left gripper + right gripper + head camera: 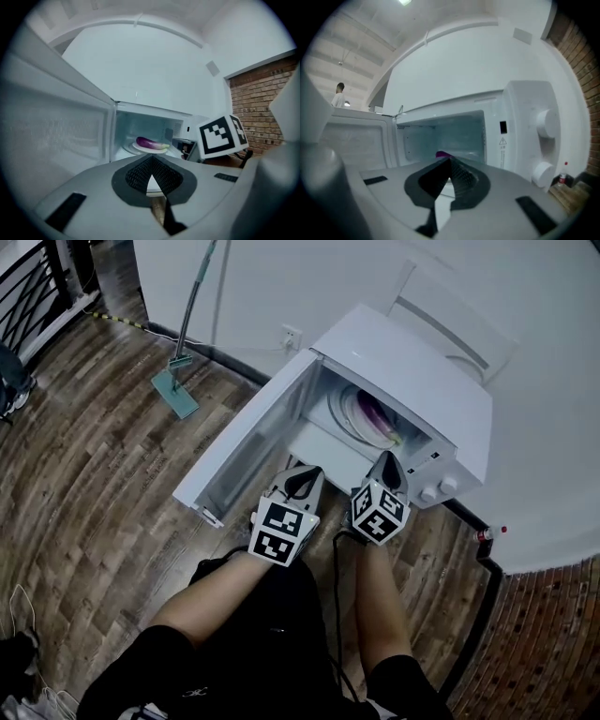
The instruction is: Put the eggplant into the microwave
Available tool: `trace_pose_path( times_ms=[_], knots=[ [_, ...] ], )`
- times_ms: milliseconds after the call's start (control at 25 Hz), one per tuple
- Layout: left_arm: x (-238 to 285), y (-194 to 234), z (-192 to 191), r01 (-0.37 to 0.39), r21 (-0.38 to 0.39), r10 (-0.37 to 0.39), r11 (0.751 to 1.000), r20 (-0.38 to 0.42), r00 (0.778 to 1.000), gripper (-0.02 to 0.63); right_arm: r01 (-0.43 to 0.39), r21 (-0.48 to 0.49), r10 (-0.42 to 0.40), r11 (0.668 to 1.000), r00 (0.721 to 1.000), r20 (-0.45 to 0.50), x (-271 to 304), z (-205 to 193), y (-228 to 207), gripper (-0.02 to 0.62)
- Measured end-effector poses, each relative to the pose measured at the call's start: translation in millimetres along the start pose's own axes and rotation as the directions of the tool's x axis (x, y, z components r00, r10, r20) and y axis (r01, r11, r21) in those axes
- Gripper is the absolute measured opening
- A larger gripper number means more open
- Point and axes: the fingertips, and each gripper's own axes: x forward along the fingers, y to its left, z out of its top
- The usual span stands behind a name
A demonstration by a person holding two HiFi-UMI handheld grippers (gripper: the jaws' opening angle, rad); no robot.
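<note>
While closed, left tongs (305,472), right tongs (389,458), empty.

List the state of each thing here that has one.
microwave door: swung open.
eggplant: lying on the plate inside the microwave.
left hand-held gripper: shut, empty, in front of the opening.
right hand-held gripper: shut, empty, in front of the opening.

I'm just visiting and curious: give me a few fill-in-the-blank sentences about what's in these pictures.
The eggplant lies on a white ____ inside the microwave. The microwave's door stands ____. The jaws of the left gripper and the right gripper hold ____.
Missing words: plate; open; nothing.
</note>
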Motion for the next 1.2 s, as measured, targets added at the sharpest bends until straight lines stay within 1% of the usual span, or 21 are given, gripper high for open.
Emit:
trace_pose_path(
  times_ms=[80,200,360,560,800,1000,1120,1200],
  knots=[
    [-0.7,-5.2,22.7,0.003,-0.006,-0.003,1.000,-0.019,1.000,0.000,-0.030,-0.002,0.030,1.000,0.999,-0.011,-15.8,19.9,5.4,0.012],
    [-11.8,-18.7,66.3,0.023,-0.021,-0.024,1.000,-0.059,0.998,0.000,-0.064,0.013,0.064,0.998,0.997,-0.051,-41.6,59.3,16.6,0.012],
    [-36.9,-34.0,144.8,0.031,-0.029,-0.034,0.999,-0.093,0.995,0.000,-0.088,0.057,0.093,0.995,0.992,-0.089,-75.7,133.1,29.9,0.012],
    [-69.4,-47.7,249.9,0.014,-0.039,-0.018,0.999,-0.090,0.996,0.000,-0.104,0.059,0.110,0.993,0.989,-0.095,-115.0,234.5,38.5,0.012],
    [-107.0,-77.8,345.5,0.025,-0.019,-0.026,1.000,-0.077,0.997,0.000,-0.102,0.086,0.108,0.991,0.992,-0.058,-163.6,338.4,37.3,0.012],
    [-138.5,-99.7,391.6,0.013,-0.024,-0.014,1.000,-0.063,0.998,0.000,-0.107,0.090,0.112,0.990,0.993,-0.047,-203.9,393.2,35.8,0.012],
    [-153.2,-110.9,405.6,0.007,-0.018,-0.008,1.000,-0.059,0.998,0.000,-0.111,0.096,0.116,0.989,0.992,-0.047,-223.1,409.4,33.6,0.012],
    [-159.6,-120.3,410.6,0.015,0.004,-0.015,1.000,-0.059,0.998,0.000,-0.115,0.096,0.119,0.989,0.992,-0.039,-231.8,416.8,32.0,0.012]
  ],
)
